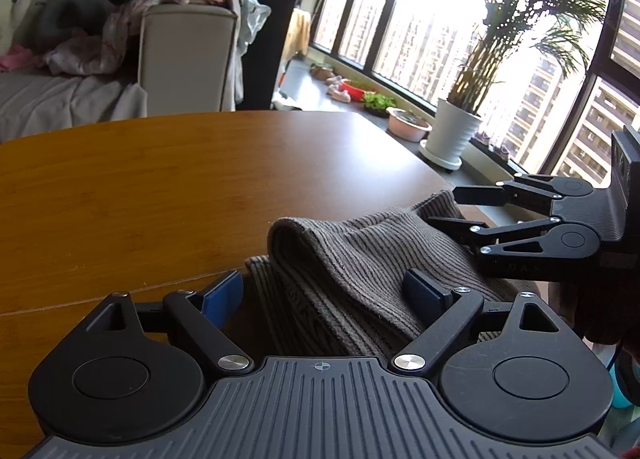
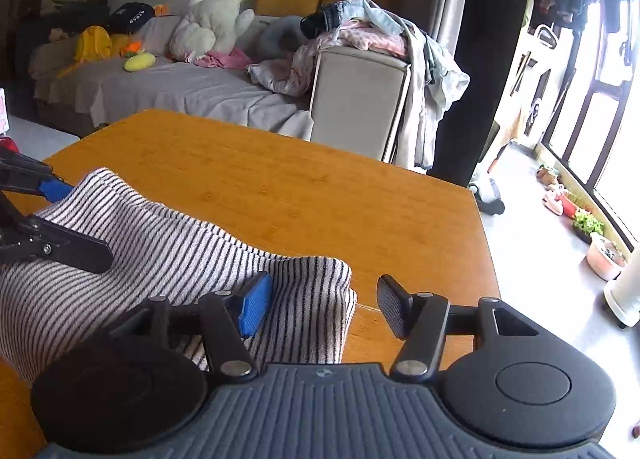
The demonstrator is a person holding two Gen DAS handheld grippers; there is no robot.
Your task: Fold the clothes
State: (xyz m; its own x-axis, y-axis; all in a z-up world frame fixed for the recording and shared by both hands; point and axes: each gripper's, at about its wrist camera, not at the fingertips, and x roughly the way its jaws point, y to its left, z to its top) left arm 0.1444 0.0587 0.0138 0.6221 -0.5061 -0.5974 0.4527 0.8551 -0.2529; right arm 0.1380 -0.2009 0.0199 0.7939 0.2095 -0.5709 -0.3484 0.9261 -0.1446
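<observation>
A striped knit garment (image 1: pixel 352 255) lies bunched near the front edge of the wooden table (image 1: pixel 160 187). My left gripper (image 1: pixel 324 295) is open, its jaws spread around the garment's near fold. My right gripper (image 1: pixel 444 209) comes in from the right, open at the garment's far corner. In the right wrist view the garment (image 2: pixel 168 251) shows white with dark stripes; my right gripper (image 2: pixel 320 307) is open over its right edge, the blue pad (image 2: pixel 254 305) resting on the cloth. My left gripper (image 2: pixel 68 219) enters at the left edge, with one finger on top of the cloth.
A sofa (image 2: pixel 180 91) heaped with clothes and plush toys stands beyond the table. A potted palm (image 1: pixel 452 135), bowls and small plants line the window ledge at right. The table's right edge (image 2: pixel 484 219) drops to the floor.
</observation>
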